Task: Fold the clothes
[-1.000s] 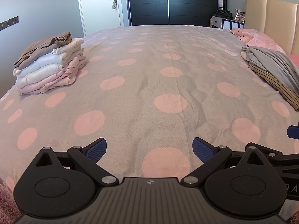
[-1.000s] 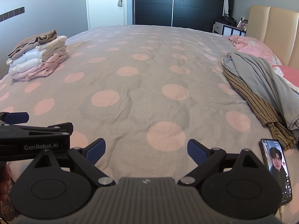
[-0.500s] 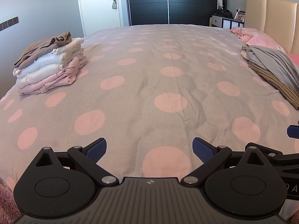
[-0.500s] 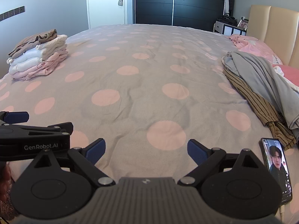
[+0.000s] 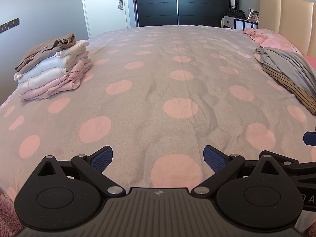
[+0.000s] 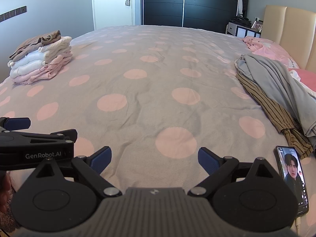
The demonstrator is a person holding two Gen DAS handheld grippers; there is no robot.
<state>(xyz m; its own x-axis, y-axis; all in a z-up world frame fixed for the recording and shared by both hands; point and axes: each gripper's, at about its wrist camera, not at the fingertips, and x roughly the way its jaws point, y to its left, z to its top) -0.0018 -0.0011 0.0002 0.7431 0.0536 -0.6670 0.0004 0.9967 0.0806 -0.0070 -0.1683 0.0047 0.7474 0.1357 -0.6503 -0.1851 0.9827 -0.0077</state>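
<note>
Bedroom light falls across a wide bed (image 5: 158, 90) covered in a grey spread with pink dots, a white door (image 5: 104, 6) and dark wardrobe (image 5: 181, 2) behind it. At the far left edge sits a neat stack of folded clothes (image 5: 53, 69), pink pieces at the bottom, white ones above, a brown one on top; that part of the job looks done. Across the middle the bedspread lies bare, so it seems no garment is laid out for folding yet. Low in front, the left gripper (image 5: 158, 158) hovers just above the spread with its jaws spread wide and nothing between them; beside it the right gripper (image 6: 155, 157) is likewise released and empty, both well apart from any clothing. Toward the right, near the pink pillow (image 6: 270, 49) and beige headboard (image 6: 290, 31), lies the unfolded pile (image 6: 276, 86): a grey garment draped over a brown striped one, with something white and pink showing past it at the edge. By my reading these are what is left, and the next move is to pick one. A phone (image 6: 292, 179) with its screen lit rests on the spread at the near right, just beside the striped garment's end, and could get dragged along if that cloth is pulled.
</note>
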